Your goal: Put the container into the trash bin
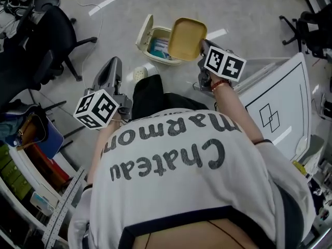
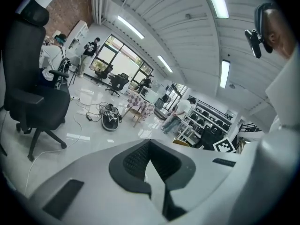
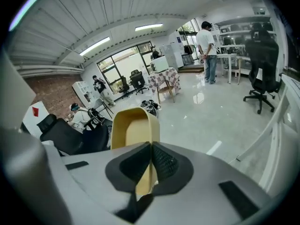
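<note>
Far left, office chair (image 1: pixel 52 32): black, on the grey floor (image 1: pixel 249 14), well apart from the bin.
Left gripper (image 1: pixel 114 64): beside the person's dark trouser leg, nose toward the floor; jaws pressed together with nothing between them.
Trash bin (image 1: pixel 171 61): cream, on the floor ahead of the person, its lid (image 1: pixel 146 29) tipped up at the left side; bluish rubbish lies inside.
Container (image 1: pixel 187 38): tan, shallow and tray-like, held up on edge, overlapping the bin's right rim in the head view.
Right gripper (image 1: pixel 203 46): jaws clamped on the container's side wall.
White panel (image 1: pixel 282 87): at the right, bearing black line drawings.
</note>
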`<state>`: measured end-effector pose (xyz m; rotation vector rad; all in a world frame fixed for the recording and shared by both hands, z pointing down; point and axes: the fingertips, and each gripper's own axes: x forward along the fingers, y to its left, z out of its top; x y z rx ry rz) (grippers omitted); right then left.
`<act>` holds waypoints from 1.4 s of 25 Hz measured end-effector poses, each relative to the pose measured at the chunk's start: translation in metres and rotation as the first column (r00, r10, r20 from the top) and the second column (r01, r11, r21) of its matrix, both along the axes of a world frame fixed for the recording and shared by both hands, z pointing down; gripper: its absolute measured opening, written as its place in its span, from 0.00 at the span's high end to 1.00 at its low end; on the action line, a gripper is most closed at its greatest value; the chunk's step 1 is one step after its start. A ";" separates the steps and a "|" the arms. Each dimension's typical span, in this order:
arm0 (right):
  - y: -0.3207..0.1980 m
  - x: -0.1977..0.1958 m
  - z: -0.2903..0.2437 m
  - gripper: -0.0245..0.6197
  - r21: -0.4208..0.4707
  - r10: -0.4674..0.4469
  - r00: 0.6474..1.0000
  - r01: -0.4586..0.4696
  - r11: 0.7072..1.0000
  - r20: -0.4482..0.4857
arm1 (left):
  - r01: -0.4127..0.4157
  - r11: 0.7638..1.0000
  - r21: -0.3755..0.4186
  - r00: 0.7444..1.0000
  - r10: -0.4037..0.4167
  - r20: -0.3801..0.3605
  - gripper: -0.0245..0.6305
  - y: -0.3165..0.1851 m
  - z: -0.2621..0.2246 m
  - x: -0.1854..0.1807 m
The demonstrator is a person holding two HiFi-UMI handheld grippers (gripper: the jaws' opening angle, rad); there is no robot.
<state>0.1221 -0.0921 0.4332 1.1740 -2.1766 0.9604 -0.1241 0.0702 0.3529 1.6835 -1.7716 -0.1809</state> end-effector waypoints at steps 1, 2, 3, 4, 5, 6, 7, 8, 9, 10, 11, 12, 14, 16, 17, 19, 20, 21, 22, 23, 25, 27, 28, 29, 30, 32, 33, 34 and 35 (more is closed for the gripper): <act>-0.003 -0.002 0.009 0.91 -0.014 0.011 1.000 -0.012 1.000 -0.021 | -0.016 1.000 -0.018 1.000 0.016 -0.009 0.93 -0.008 0.008 -0.005; -0.006 -0.004 0.018 0.91 -0.029 0.026 0.999 -0.027 0.999 -0.040 | -0.039 0.999 -0.035 0.999 0.038 -0.017 0.93 -0.018 0.015 -0.010; -0.008 -0.005 0.027 0.91 -0.044 0.044 0.997 -0.047 0.998 -0.057 | -0.067 0.996 -0.051 0.998 0.066 -0.023 0.93 -0.028 0.021 -0.014; -0.010 -0.006 0.036 0.91 -0.058 0.064 0.995 -0.068 0.996 -0.074 | -0.098 0.993 -0.063 0.995 0.097 -0.027 0.93 -0.038 0.026 -0.018; -0.012 -0.006 0.044 0.91 -0.073 0.085 0.992 -0.092 0.993 -0.089 | -0.130 0.989 -0.071 0.991 0.128 -0.029 0.93 -0.048 0.029 -0.022; -0.014 -0.007 0.052 0.91 -0.087 0.106 0.989 -0.115 0.990 -0.101 | -0.159 0.984 -0.078 0.987 0.157 -0.030 0.93 -0.058 0.032 -0.027; -0.018 -0.008 0.060 0.91 -0.100 0.128 0.985 -0.140 0.985 -0.112 | -0.187 0.979 -0.087 0.982 0.184 -0.033 0.93 -0.066 0.036 -0.031; -0.022 -0.010 0.067 0.91 -0.113 0.151 0.981 -0.164 0.980 -0.120 | -0.215 0.972 -0.098 0.977 0.212 -0.037 0.93 -0.073 0.040 -0.036; -0.026 -0.012 0.074 0.91 -0.126 0.174 0.977 -0.190 0.974 -0.128 | -0.244 0.963 -0.112 0.970 0.241 -0.040 0.93 -0.081 0.044 -0.040; -0.028 -0.014 0.082 0.91 -0.137 0.197 0.971 -0.215 0.967 -0.136 | -0.274 0.953 -0.129 0.962 0.271 -0.042 0.93 -0.088 0.049 -0.044; -0.030 -0.015 0.089 0.91 -0.147 0.221 0.965 -0.242 0.959 -0.144 | -0.302 0.942 -0.147 0.953 0.298 -0.044 0.93 -0.095 0.054 -0.049; -0.030 -0.016 0.097 0.91 -0.156 0.245 0.957 -0.269 0.950 -0.155 | -0.327 0.931 -0.163 0.945 0.323 -0.049 0.93 -0.101 0.059 -0.054; -0.029 -0.013 0.114 0.91 -0.171 0.294 0.938 -0.325 0.930 -0.181 | -0.374 0.908 -0.188 0.927 0.369 -0.061 0.93 -0.114 0.066 -0.061; -0.031 -0.009 0.130 0.91 -0.181 0.340 0.918 -0.377 0.908 -0.205 | -0.420 0.884 -0.206 0.907 0.415 -0.068 0.93 -0.126 0.074 -0.064; -0.033 -0.008 0.138 0.91 -0.183 0.359 0.908 -0.398 0.899 -0.214 | -0.441 0.871 -0.215 0.897 0.437 -0.072 0.93 -0.131 0.079 -0.065; -0.032 -0.008 0.152 0.91 -0.188 0.383 0.895 -0.427 0.885 -0.228 | -0.482 0.844 -0.236 0.875 0.476 -0.084 0.93 -0.138 0.090 -0.063; -0.030 -0.008 0.159 0.91 -0.192 0.388 0.890 -0.435 0.880 -0.237 | -0.501 0.830 -0.246 0.864 0.494 -0.093 0.93 -0.140 0.097 -0.061; -0.028 -0.008 0.166 0.91 -0.195 0.389 0.886 -0.440 0.876 -0.251 | -0.520 0.816 -0.253 0.853 0.511 -0.103 0.93 -0.143 0.103 -0.058; -0.025 -0.009 0.173 0.91 -0.198 0.387 0.882 -0.443 0.874 -0.269 | -0.537 0.803 -0.258 0.842 0.526 -0.115 0.93 -0.145 0.109 -0.055; -0.022 -0.010 0.179 0.91 -0.199 0.381 0.879 -0.444 0.874 -0.287 | -0.551 0.792 -0.261 0.833 0.538 -0.126 0.93 -0.146 0.114 -0.052; -0.021 -0.013 0.190 0.91 -0.199 0.364 0.877 -0.435 0.878 -0.314 | -0.564 0.782 -0.266 0.825 0.548 -0.140 0.93 -0.149 0.125 -0.051; -0.023 -0.018 0.202 0.91 -0.202 0.341 0.879 -0.419 0.885 -0.333 | -0.563 0.779 -0.277 0.826 0.542 -0.154 0.93 -0.150 0.137 -0.052; -0.023 -0.019 0.209 0.91 -0.206 0.324 0.881 -0.408 0.889 -0.345 | -0.563 0.776 -0.285 0.826 0.539 -0.162 0.93 -0.149 0.143 -0.052; -0.022 -0.020 0.217 0.91 -0.212 0.302 0.883 -0.393 0.895 -0.359 | -0.563 0.773 -0.293 0.826 0.537 -0.170 0.93 -0.147 0.150 -0.052; -0.022 -0.022 0.225 0.91 -0.218 0.275 0.885 -0.373 0.902 -0.377 | -0.562 0.770 -0.303 0.827 0.534 -0.177 0.93 -0.144 0.157 -0.052; -0.026 -0.024 0.240 0.91 -0.225 0.212 0.887 -0.323 0.919 -0.410 | -0.549 0.772 -0.320 0.835 0.514 -0.194 0.93 -0.141 0.171 -0.053; -0.028 -0.026 0.246 0.91 -0.224 0.181 0.889 -0.295 0.929 -0.421 | -0.539 0.776 -0.326 0.842 0.500 -0.203 0.93 -0.141 0.178 -0.053; -0.032 -0.028 0.252 0.91 -0.221 0.155 0.890 -0.270 0.937 -0.429 | -0.530 0.781 -0.331 0.848 0.485 -0.212 0.93 -0.141 0.184 -0.053; -0.035 -0.029 0.258 0.91 -0.218 0.135 0.891 -0.249 0.944 -0.434 | -0.521 0.785 -0.335 0.854 0.473 -0.218 0.93 -0.141 0.190 -0.052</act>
